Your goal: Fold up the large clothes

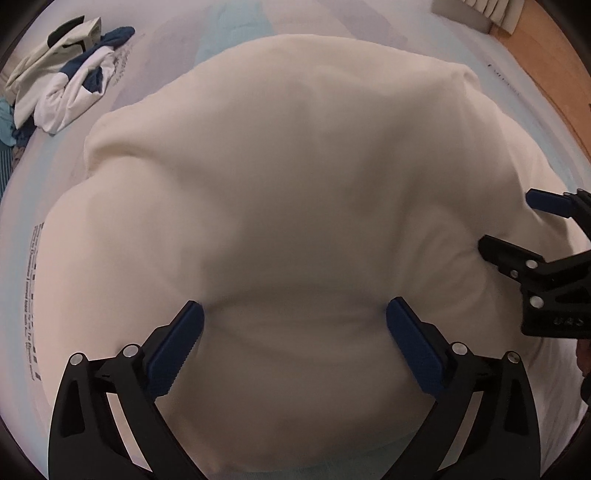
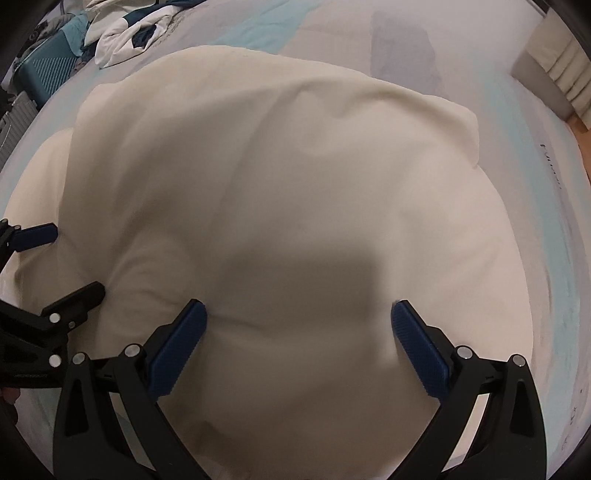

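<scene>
A large cream-white garment (image 1: pixel 295 177) lies spread over the bed and fills most of both views (image 2: pixel 280 173). My left gripper (image 1: pixel 294 345) hangs just above its near part, open, blue pads wide apart, nothing between them. My right gripper (image 2: pixel 299 347) is likewise open over the cloth, a dark shadow under it. Each gripper shows in the other's view: the right gripper (image 1: pixel 517 225) at the right edge of the left wrist view, the left gripper (image 2: pixel 66 258) at the left edge of the right wrist view. Both look open, resting on or near the fabric.
The bed has a pale blue and white sheet (image 1: pixel 236 33). A pile of white, beige and dark blue clothes (image 1: pixel 70 74) lies at the far left (image 2: pixel 129 33). A teal case (image 2: pixel 48 70) stands beside the bed. Wooden floor (image 1: pixel 546 66) and a white radiator (image 2: pixel 569 81) are at the right.
</scene>
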Demonstrator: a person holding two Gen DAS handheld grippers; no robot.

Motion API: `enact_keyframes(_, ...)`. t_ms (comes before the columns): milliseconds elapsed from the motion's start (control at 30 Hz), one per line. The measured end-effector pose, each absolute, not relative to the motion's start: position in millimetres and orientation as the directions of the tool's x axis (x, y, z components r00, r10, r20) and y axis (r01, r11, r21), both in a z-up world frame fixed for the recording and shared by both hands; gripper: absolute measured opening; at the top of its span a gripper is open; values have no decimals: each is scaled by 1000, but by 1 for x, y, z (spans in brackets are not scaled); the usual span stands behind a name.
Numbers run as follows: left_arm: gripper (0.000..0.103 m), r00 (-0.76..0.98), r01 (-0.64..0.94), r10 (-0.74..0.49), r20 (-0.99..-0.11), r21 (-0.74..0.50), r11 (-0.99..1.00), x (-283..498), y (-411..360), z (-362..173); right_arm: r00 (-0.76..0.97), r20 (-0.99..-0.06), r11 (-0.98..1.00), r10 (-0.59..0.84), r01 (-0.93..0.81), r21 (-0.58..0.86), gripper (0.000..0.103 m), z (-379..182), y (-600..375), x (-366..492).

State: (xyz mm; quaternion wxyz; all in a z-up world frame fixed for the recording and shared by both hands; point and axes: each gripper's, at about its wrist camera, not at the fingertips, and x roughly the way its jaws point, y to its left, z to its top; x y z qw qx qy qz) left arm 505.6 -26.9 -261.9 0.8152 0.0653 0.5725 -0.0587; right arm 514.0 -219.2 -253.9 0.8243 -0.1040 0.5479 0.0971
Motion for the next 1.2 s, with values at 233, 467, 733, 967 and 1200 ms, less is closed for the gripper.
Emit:
enact_keyframes(233,96,366,184,-50,-929,19,983,537,-26,-225,421,-901,969,103,-246,-4,95,-205,-283,541)
enact_keyframes(467,97,316,159,-57,-947,-6,987,595,-34,-240,280,-931,971,233,-120,207,95,-222,-387,613)
enact_keyframes(733,98,288,128,-56,-956,-19,992,609,-32,-255,173,-869,886,464,-80,458,95,-259,-399,629)
enact_keyframes(967,98,262,127,-69,-962,-37,991,606,-34,-258,115,-844,851,524,-24,525,97,-275,-392,637)
enact_keyframes(1200,98,235,125,-90,-968,-62,990,612,-30,-259,76,-764,768,641,-49,639,96,-264,-392,637)
